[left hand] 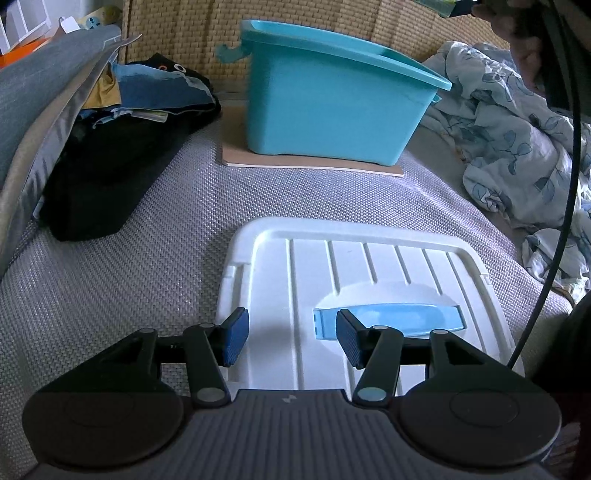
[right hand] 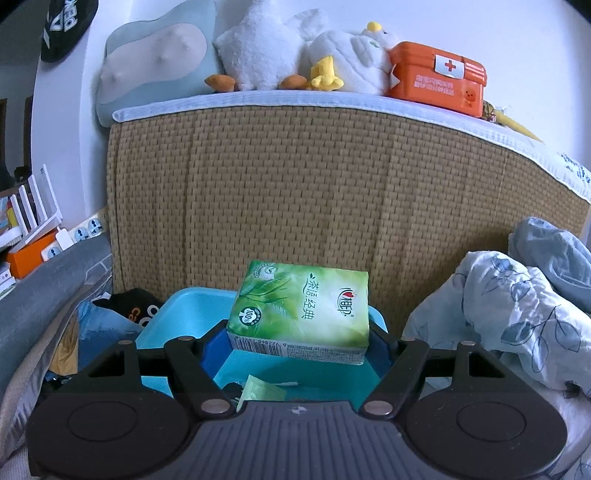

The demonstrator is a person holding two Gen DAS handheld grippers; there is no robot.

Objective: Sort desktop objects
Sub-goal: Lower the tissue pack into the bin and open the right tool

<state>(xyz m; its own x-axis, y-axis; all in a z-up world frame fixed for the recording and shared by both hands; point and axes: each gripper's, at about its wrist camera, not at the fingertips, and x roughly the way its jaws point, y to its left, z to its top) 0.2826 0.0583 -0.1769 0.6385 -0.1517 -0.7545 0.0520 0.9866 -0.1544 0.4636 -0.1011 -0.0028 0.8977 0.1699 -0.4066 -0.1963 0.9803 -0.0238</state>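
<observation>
On your left side, a grey pillow (left hand: 33, 122) leans against a heap of dark clothes (left hand: 122, 155) on the woven grey mat (left hand: 110, 295). Your left gripper (left hand: 291, 338) hangs low over the white lid (left hand: 369, 266) lying flat on that mat, its fingers spread wide with nothing between the blue pads (left hand: 234, 336). The right pad sits over the near end of the lid's light blue handle (left hand: 399, 319). Beyond the lid, well apart from it, the blue bin (left hand: 332, 110) stands open on a thin board (left hand: 314, 164) in front of the wicker headboard (left hand: 207, 33). To the right of the bin lies a crumpled floral blanket (left hand: 517, 147).

Through your right camera, the same bin (right hand: 177, 321) is directly below your right gripper (right hand: 295, 332), which is pinching a green pack of tissues (right hand: 301, 310) by its two ends. The pack is held in the air above the bin's opening, printed face up and tilted slightly. Down in the bin you can make out a small green packet (right hand: 258, 389), partly hidden by the gripper body. Above the headboard (right hand: 332, 192), a shelf carries a pale cushion (right hand: 155, 66), white plush toys (right hand: 303, 55) and an orange first-aid box (right hand: 439, 81). The floral blanket (right hand: 517, 314) bunches up at your far right.
</observation>
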